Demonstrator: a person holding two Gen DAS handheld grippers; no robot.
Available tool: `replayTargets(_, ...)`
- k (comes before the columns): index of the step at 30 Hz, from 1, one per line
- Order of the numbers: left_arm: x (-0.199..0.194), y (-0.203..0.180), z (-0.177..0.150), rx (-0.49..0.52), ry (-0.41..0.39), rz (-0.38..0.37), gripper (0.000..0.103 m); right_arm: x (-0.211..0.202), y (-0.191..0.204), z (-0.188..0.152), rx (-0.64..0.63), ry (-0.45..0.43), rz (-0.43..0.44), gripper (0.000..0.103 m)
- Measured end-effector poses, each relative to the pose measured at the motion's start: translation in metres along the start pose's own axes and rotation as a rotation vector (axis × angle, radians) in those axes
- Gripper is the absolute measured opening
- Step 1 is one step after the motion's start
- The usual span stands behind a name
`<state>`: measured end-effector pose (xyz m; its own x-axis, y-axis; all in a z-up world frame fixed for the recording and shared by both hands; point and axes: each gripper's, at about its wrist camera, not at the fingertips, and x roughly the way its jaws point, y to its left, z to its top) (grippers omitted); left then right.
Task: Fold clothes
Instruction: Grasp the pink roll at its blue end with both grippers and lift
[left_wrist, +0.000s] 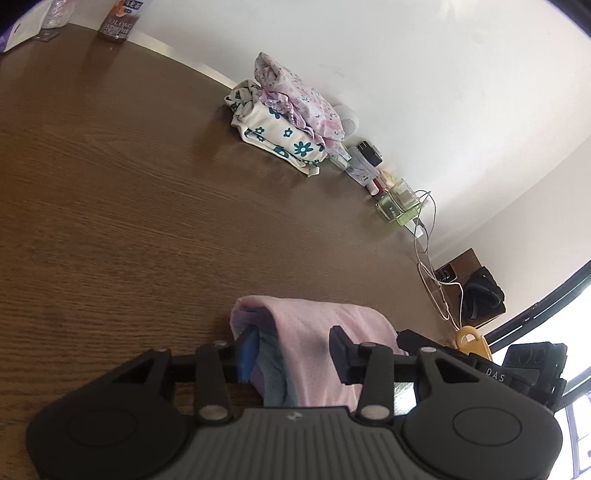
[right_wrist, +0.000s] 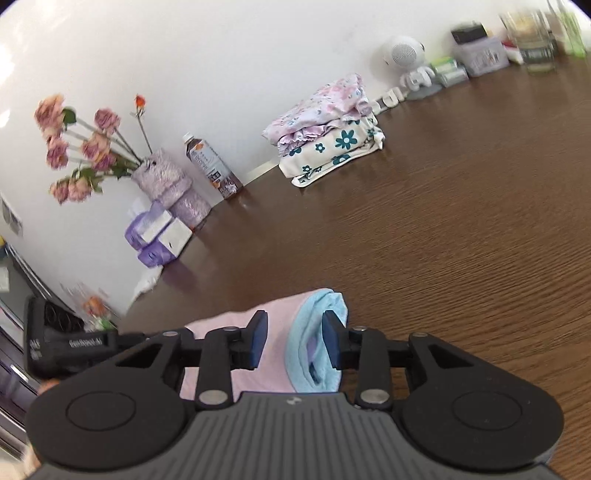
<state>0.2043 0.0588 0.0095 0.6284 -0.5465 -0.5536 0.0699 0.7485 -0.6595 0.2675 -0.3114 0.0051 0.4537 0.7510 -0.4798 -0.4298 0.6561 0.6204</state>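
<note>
The left gripper (left_wrist: 291, 350) has its 2 fingers spread wide, straddling a soft pink and pale-blue knit garment (left_wrist: 321, 332) that lies bunched into a thick roll on the dark brown wood-grain tabletop (left_wrist: 129, 203). The cloth sits between the pads, but the right-hand pad appears to stand clear of it, so this does not read as a grip. The right gripper (right_wrist: 294, 341) is likewise parted, its fingers flanking the blue rolled end of the same garment (right_wrist: 317, 332); whether either pad presses the cloth I cannot tell.

The fabric looks light, limp and thick where layered. It should sag and slide apart if pinched through 1 layer only, so a hold across all the layers at an edge or corner seems safest. Whether this bundle is a finished fold or one mid-way, the views do not settle.

Farther off, by the white wall, a stack of 2 folded garments (left_wrist: 284, 125), a lilac floral one atop a cream one with teal flowers, lies well apart from the grippers.

A clear green-tinted plastic box (left_wrist: 399, 205) holds small items I cannot make out; a lilac textured vase (right_wrist: 170, 184) holds faded pink roses.
</note>
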Motion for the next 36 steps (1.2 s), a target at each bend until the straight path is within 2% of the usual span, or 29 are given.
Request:
replayTargets(1, 0.002, 0.0, 0.0, -0.009, -0.004, -0.002, 0.033, 0.004, -0.002, 0.001, 0.015, 0.002, 0.001, 0.032)
replayTargets(2, 0.004, 0.002, 0.0, -0.018, -0.003, -0.008, 0.017, 0.007, -0.002, 0.0, 0.013, 0.003, -0.009, 0.026)
replayTargets(3, 0.005, 0.004, 0.0, -0.026, 0.007, -0.018, 0.012, 0.009, -0.003, -0.001, 0.006, 0.005, -0.02, 0.021)
replayTargets(5, 0.008, 0.008, 0.0, -0.034, 0.025, -0.033, 0.009, 0.011, -0.005, -0.003, -0.008, 0.007, -0.038, 0.015)
replayTargets(10, 0.01, 0.012, 0.001, -0.013, 0.065, -0.034, 0.008, 0.011, 0.001, -0.011, -0.099, -0.007, -0.069, 0.011)
replayTargets(12, 0.009, 0.013, 0.001, -0.019, 0.071, -0.04, 0.011, 0.007, 0.0, -0.01, -0.081, -0.011, -0.052, 0.014)
replayTargets(14, 0.004, 0.012, -0.001, -0.021, 0.068, -0.06, 0.021, 0.003, -0.001, -0.012, -0.067, -0.019, -0.043, 0.022)
replayTargets(15, 0.001, 0.01, -0.004, -0.016, 0.07, -0.071, 0.026, 0.002, -0.002, -0.013, -0.065, -0.019, -0.043, 0.024)
replayTargets(16, -0.002, 0.009, -0.007, -0.012, 0.073, -0.081, 0.038, 0.001, -0.002, -0.014, -0.063, -0.019, -0.042, 0.025)
replayTargets(17, -0.005, 0.007, -0.009, -0.008, 0.076, -0.092, 0.04, 0.0, -0.002, -0.016, -0.06, -0.019, -0.042, 0.025)
replayTargets(19, -0.006, 0.003, -0.016, 0.012, 0.097, -0.101, 0.039, -0.002, -0.002, -0.018, -0.056, -0.018, -0.04, 0.025)
replayTargets(21, -0.004, -0.001, -0.021, 0.04, 0.109, -0.092, 0.033, -0.004, -0.002, -0.02, -0.051, -0.018, -0.039, 0.024)
replayTargets(22, -0.003, -0.002, -0.023, 0.06, 0.114, -0.081, 0.012, -0.005, -0.002, -0.021, -0.049, -0.018, -0.038, 0.02)
replayTargets(23, -0.002, -0.002, -0.025, 0.074, 0.122, -0.076, 0.009, -0.006, -0.002, -0.022, -0.047, -0.018, -0.038, 0.013)
replayTargets(27, -0.005, 0.0, -0.028, 0.121, 0.15, -0.072, 0.007, -0.011, 0.001, -0.026, -0.048, -0.019, -0.037, 0.009)
replayTargets(32, -0.015, 0.006, -0.024, 0.154, 0.154, -0.04, 0.007, -0.016, 0.007, -0.03, -0.06, -0.02, -0.038, 0.009)
replayTargets(34, -0.021, 0.007, -0.023, 0.154, 0.142, -0.025, 0.012, -0.018, 0.01, -0.031, -0.065, -0.021, -0.038, 0.013)
replayTargets(36, -0.029, 0.002, -0.024, 0.168, 0.108, -0.004, 0.024, -0.02, 0.013, -0.033, -0.07, -0.021, -0.038, 0.033)
